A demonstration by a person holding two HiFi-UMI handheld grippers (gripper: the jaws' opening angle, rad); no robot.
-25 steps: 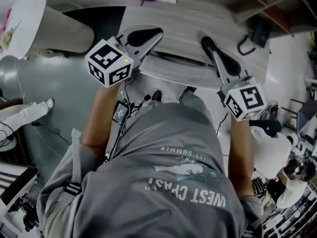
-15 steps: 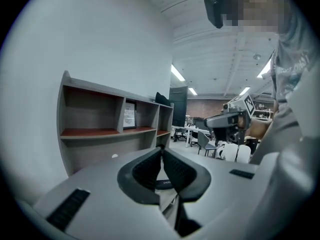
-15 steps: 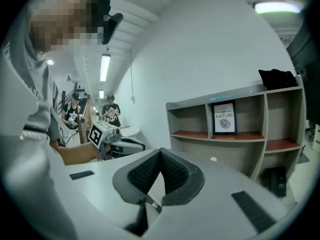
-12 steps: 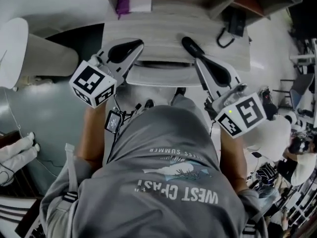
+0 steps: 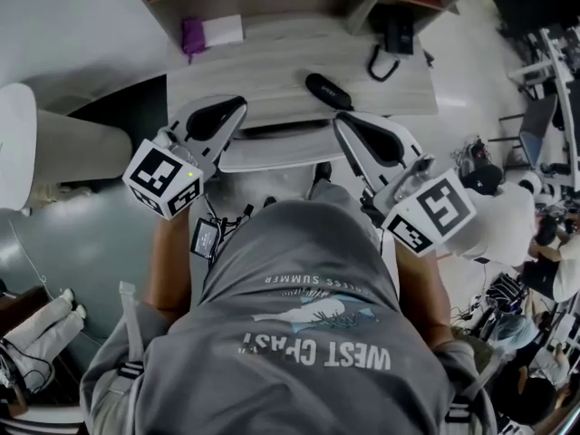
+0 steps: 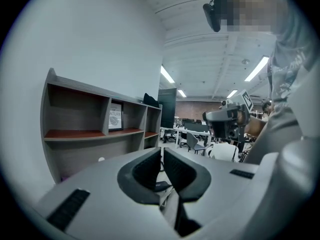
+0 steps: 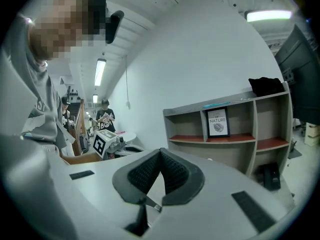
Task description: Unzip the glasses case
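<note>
We're seeing both claws pulling back toward the body. The right gripper (image 5: 343, 123) and left gripper (image 5: 231, 109) are staying clenched on nothing, and the glasses case (image 5: 328, 91) is lying uncovered upper-middle on the desk (image 5: 272, 66). Its zip is too small to tell.

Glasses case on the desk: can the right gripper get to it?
Probably yes. The glasses case lies in the open on the desk, just ahead of the right gripper, with nothing between them.
</note>
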